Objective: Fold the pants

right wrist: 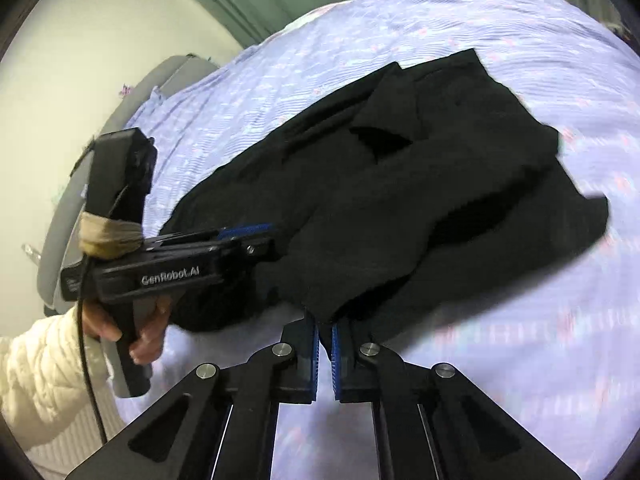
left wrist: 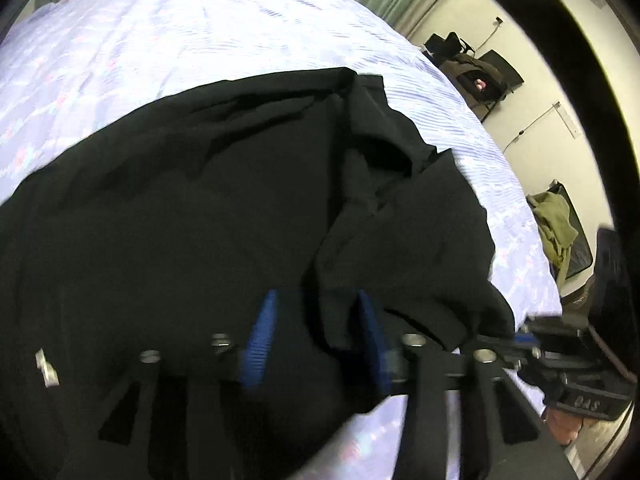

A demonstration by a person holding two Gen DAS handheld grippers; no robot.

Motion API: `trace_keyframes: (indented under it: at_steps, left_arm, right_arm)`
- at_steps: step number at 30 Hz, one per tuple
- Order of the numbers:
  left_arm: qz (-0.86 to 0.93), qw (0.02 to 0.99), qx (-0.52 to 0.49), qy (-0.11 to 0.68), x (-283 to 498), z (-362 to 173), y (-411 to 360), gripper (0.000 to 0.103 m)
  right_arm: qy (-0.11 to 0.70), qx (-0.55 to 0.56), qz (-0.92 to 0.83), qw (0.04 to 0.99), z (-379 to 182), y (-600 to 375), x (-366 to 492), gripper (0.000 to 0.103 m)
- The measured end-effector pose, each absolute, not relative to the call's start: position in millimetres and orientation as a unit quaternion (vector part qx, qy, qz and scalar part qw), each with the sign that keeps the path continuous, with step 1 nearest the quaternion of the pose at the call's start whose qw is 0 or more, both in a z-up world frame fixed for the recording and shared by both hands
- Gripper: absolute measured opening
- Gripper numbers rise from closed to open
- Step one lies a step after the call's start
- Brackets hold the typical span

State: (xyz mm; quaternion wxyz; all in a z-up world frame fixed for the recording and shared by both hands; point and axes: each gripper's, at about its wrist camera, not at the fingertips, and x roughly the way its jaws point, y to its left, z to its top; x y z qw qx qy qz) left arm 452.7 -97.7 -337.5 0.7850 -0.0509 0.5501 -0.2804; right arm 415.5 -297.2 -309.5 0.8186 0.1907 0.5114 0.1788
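The pants (left wrist: pixel 192 216) are seen as matt black cloth. The bedspread (left wrist: pixel 180 40) is shown as finely ribbed lilac fabric. The finger pads (left wrist: pixel 260 340) are ridged blue plastic.

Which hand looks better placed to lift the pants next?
Probably the right: its tongs are shut on the black pants' near edge, while the left tongs straddle a fold, still apart.

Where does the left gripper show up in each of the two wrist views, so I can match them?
Left wrist view: the left gripper sits bottom centre, its blue fingers apart around a fold of the black pants.
Right wrist view: it comes in from the left edge, held in the person's hand.
Shared landmark: the black pants on the lilac bedspread.
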Motion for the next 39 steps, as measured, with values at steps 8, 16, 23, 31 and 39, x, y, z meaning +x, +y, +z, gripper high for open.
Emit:
trace_keyframes:
  at_steps: [8, 16, 23, 31, 39]
  left_arm:
    - [-0.25, 0.773, -0.067, 0.579, 416.8, -355.3, -93.7, 0.055]
    - [-0.213, 0.791, -0.05, 0.571, 394.1, -322.1, -75.7, 0.067]
    - [-0.061, 0.871, -0.058, 0.483, 387.4, -267.4, 39.2, 0.076]
    - [0.044, 0.881, -0.034, 0.469, 460.5, -295.2, 82.8, 0.076]
    - [0.036, 0.835, -0.19, 0.516, 479.5, -343.8, 120.1, 0.05]
  right_arm:
    - [0.581, 0.209, 0.138, 0.774, -347.9, -289.1, 372.6, 0.005]
    - [0.604, 0.143, 0.111, 0.777, -322.4, -265.0, 365.8, 0.035]
    - [0.48, 0.098, 0.017, 0.872, -241.6, -289.8, 372.0, 0.06]
    - [0.46, 0.03, -0.07, 0.885, -260.3, -253.3, 481.4, 0.06]
    - [0.495, 0.107, -0.088, 0.858, -298.5, -233.7, 494.7, 0.06]
